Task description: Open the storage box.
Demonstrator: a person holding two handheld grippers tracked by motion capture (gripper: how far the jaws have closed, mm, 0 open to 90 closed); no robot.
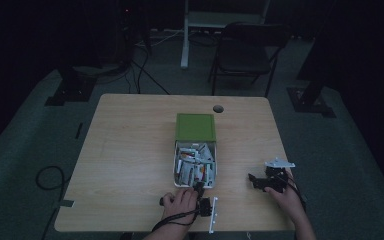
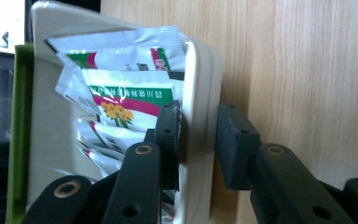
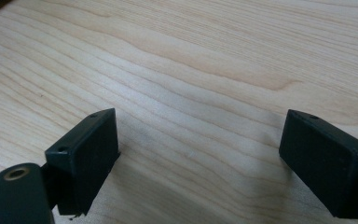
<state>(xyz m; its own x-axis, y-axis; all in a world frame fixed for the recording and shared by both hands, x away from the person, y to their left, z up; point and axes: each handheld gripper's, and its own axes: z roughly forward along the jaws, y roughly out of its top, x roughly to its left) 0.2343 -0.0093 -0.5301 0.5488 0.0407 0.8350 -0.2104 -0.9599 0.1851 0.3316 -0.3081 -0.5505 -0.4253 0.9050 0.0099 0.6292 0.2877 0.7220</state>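
A white box [image 1: 176,165] full of sachets [image 1: 196,165] sits mid-table, its green lid [image 1: 195,127] lying just beyond it. My left gripper [image 1: 200,189] is at the box's near end. In the left gripper view one pad is inside the box wall [image 2: 200,84] and the other outside, and my left gripper [image 2: 198,135] is shut on that wall. Silver sachets [image 2: 126,98] with green and red print stand just behind the inner pad. My right gripper [image 1: 254,180] rests on the table to the right of the box. Seen along its jaws, my right gripper [image 3: 200,140] is open over bare wood.
The table has a round cable hole [image 1: 218,108] behind the lid. A folding chair [image 1: 245,50] and stand legs are on the floor beyond the table. A cable loop [image 1: 50,177] lies on the floor at the left. The room is dim.
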